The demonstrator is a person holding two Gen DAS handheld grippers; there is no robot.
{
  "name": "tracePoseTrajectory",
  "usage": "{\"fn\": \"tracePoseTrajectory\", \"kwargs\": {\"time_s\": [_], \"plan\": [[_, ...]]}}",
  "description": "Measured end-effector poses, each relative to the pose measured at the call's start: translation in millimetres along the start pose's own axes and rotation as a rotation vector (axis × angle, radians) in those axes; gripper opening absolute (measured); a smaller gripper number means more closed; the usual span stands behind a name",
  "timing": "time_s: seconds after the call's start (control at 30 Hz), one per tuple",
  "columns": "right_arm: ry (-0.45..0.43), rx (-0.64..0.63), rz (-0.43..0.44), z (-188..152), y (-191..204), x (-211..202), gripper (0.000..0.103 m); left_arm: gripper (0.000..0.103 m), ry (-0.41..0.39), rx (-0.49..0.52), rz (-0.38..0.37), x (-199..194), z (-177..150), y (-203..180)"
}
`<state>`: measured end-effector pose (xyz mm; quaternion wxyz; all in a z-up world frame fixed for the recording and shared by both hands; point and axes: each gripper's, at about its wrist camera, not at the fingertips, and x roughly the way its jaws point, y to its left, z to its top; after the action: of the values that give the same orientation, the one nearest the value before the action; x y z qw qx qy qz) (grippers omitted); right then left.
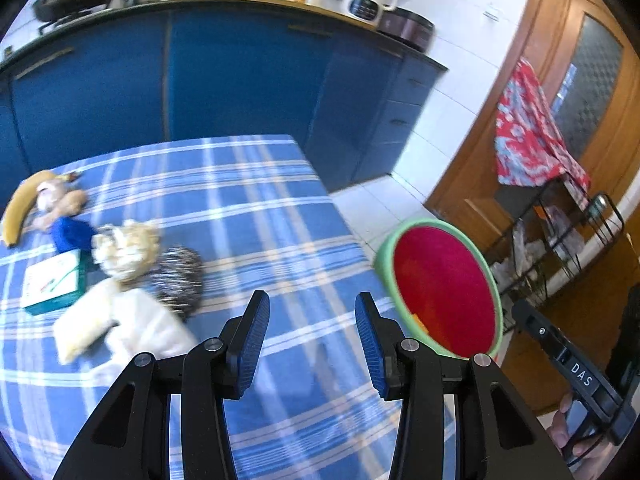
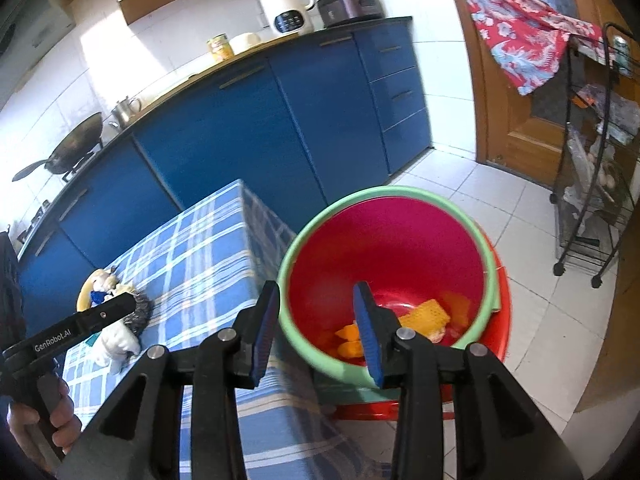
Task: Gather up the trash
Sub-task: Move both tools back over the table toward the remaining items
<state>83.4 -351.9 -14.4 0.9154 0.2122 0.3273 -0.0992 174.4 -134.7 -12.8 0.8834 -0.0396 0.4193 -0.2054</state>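
Observation:
A pile of trash lies at the left of the blue plaid table (image 1: 260, 208): a banana peel (image 1: 16, 208), a small teal and white box (image 1: 54, 282), crumpled paper (image 1: 128, 248), a steel scourer (image 1: 178, 276) and a white wad (image 1: 120, 320). My left gripper (image 1: 312, 294) hovers open over the cloth, to the right of the pile, with nothing between its pads. Beside the table's right edge stands a red bucket (image 2: 384, 248) with a green rim. It holds orange peel bits (image 2: 348, 340) and a yellow sponge (image 2: 426, 314). My right gripper (image 2: 317, 285) is open and empty over the bucket's near rim.
Blue cabinets (image 2: 240, 136) run behind the table; on their counter stand a wok (image 2: 76, 144), a white kettle (image 2: 284, 8) and a cooker. A black wire cart (image 2: 592, 184) draped with a red floral cloth stands by the wooden door. White floor tiles surround the bucket.

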Motion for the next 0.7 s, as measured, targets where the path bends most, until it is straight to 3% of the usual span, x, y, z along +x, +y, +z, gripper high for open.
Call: {"fn": "tracePoseTrajectory", "kwargs": {"time_s": [0.7], "plan": [[0.084, -0.113, 0.101, -20.8, 106.1, 14.5, 0.044, 0.046, -0.099, -0.156, 0.218, -57.9, 4.7, 151.8]]}}
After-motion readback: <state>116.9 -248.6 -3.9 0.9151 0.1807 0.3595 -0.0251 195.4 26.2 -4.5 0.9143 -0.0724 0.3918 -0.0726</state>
